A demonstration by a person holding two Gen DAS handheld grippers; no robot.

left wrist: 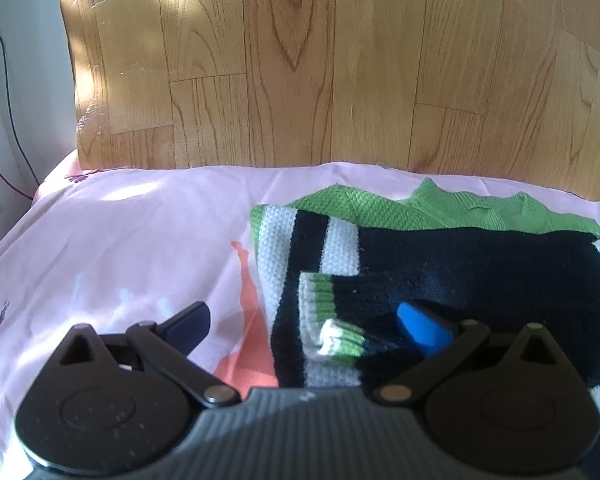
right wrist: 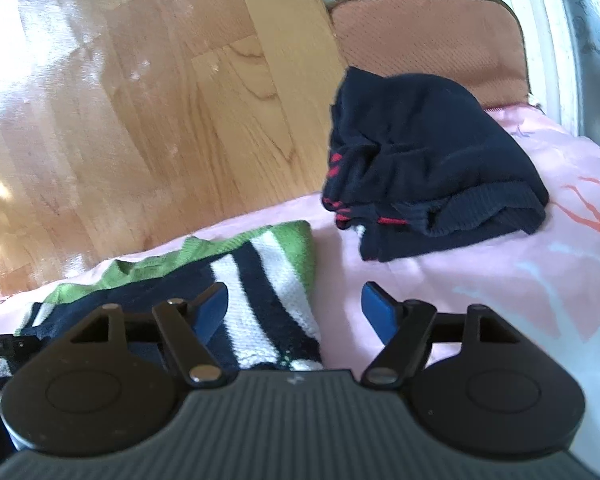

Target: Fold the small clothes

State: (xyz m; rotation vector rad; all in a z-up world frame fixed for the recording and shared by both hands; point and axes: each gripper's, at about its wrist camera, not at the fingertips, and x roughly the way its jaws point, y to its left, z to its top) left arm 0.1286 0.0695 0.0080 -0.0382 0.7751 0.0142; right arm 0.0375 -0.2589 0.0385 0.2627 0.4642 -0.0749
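A knitted sweater (left wrist: 460,264) with black, white and green stripes lies on the pink sheet (left wrist: 120,240), its green collar toward the far edge. A sleeve is folded over the body, and its striped cuff (left wrist: 332,336) rests between the fingers of my left gripper (left wrist: 304,324), which stands wide open just above it without pressing. In the right wrist view the same sweater (right wrist: 260,280) shows its right side edge. My right gripper (right wrist: 296,308) is open over that edge, one finger above the knit and the other above the bare sheet (right wrist: 380,264).
A crumpled dark navy garment (right wrist: 428,168) with red marks lies on the sheet to the far right of the sweater. Behind it stands an orange cushion (right wrist: 428,40). Wooden floor (left wrist: 300,60) lies beyond the sheet's far edge. Cables (left wrist: 4,80) hang at the left.
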